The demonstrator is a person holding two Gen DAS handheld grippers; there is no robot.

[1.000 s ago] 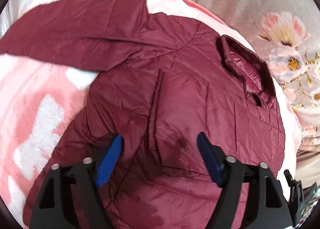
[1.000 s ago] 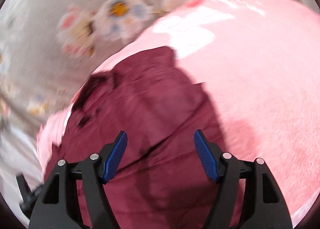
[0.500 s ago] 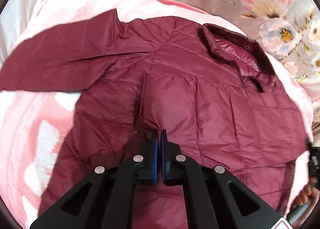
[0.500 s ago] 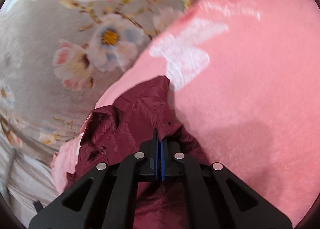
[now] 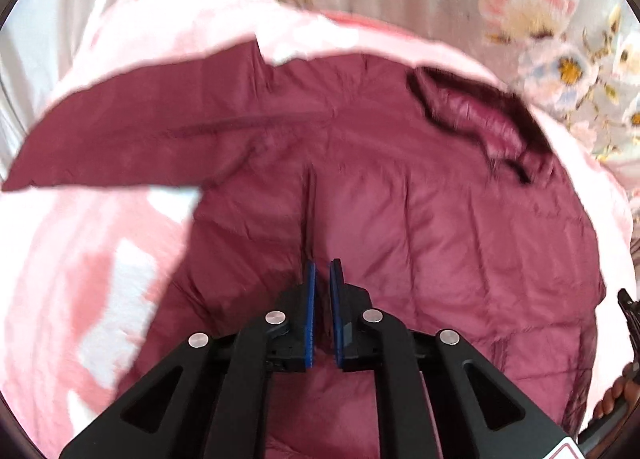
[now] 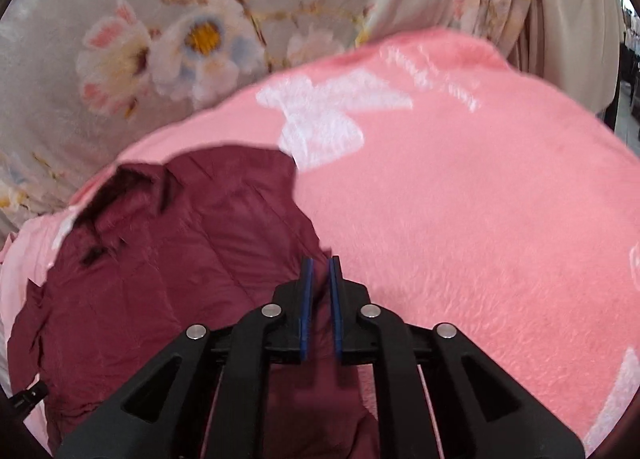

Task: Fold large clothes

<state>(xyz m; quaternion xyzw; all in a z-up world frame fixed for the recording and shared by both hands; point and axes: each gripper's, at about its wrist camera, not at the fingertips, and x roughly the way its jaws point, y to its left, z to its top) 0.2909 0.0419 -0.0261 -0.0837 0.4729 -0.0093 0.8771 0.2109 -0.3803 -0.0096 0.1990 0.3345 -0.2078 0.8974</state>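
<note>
I've barely begun: the maroon quilted jacket (image 5: 400,227) lies spread on the pink blanket (image 6: 480,219), one sleeve (image 5: 132,143) out, unfolded (collar (image 5: 476,119) far side), while my left gripper (image 5: 322,279) and right gripper (image 6: 320,275) each pinch its fabric, jaws just easing apart.

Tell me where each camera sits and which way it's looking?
Left wrist: rides on the left gripper, looking down along its fingers at the maroon jacket; a hand shows at lower right.
Right wrist: rides on the right gripper, looking down at the jacket's edge and pink blanket.
Shared: jacket, blanket, flowered cloth.
</note>
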